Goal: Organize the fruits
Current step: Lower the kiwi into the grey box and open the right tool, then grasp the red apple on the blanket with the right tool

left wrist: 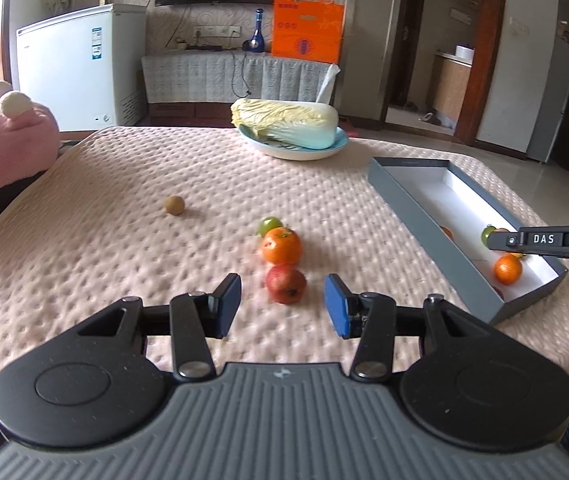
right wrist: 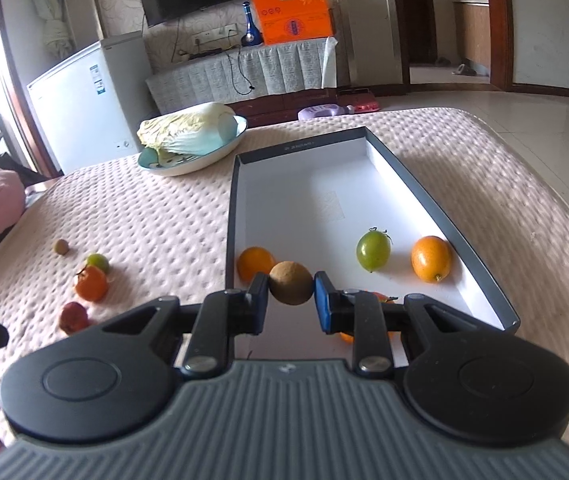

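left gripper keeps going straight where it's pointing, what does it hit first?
Most likely the red apple, lying just ahead between the open left gripper fingers. The orange sits right behind it; depth is approximate.

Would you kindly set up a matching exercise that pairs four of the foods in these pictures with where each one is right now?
Things:
1. brown fruit
2. red fruit
3. green fruit
4. cabbage

Places:
A. on the plate
B. lying in the box
C. on the cloth ahead of the open left gripper
D. clamped in the right gripper

Pairs: 1-D, 2-C, 3-B, 4-A
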Demonstrator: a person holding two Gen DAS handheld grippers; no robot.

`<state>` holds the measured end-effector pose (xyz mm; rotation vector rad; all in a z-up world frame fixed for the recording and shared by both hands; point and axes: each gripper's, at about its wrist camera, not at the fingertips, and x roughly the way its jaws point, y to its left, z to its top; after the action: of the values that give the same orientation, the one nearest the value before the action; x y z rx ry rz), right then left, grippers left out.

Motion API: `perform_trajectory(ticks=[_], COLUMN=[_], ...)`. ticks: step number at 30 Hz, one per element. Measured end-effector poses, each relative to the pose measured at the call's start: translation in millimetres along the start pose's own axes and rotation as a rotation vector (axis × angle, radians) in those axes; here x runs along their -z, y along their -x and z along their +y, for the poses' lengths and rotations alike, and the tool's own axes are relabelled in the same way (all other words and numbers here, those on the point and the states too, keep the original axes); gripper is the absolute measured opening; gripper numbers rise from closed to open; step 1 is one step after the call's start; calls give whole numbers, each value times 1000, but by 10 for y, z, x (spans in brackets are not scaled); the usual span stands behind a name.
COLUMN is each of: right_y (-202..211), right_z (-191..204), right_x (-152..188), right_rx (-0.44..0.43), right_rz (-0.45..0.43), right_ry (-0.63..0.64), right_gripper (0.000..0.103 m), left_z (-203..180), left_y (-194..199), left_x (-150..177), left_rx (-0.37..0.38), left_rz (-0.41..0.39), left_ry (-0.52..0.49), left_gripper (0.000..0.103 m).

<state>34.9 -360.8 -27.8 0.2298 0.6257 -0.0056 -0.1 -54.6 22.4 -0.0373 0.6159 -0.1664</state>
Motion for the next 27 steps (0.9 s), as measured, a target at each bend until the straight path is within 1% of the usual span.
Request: perform_trajectory(ticks=[4, 9, 15, 19, 24, 27], right_y=[-31, -38, -19, 39, 113, 152], right_z=[-4, -11, -12, 32, 277, 594], right_x=[-6, -11, -38, -67, -49, 13], right_rx=[1, 28, 43, 28, -16, -62], right_rz=[5, -3, -29, -65, -110, -127], right_ry=[-6, -21, -40, -41, 6, 135], right_gripper=[29, 29, 29, 29, 29, 29], left_z=[78, 207, 342, 395, 474, 530], left_y=[1, -6, -9, -26, -59, -89], left_x=[-1, -6, -15, -25, -59, -89], left_rx=[-23, -46, -71, -86, -109, -123], left_rz=[-3, -4, -7, -8, -13, -14], left_ry=[9, 32, 62, 74, 104, 120], left_gripper=[52, 52, 52, 52, 52, 52])
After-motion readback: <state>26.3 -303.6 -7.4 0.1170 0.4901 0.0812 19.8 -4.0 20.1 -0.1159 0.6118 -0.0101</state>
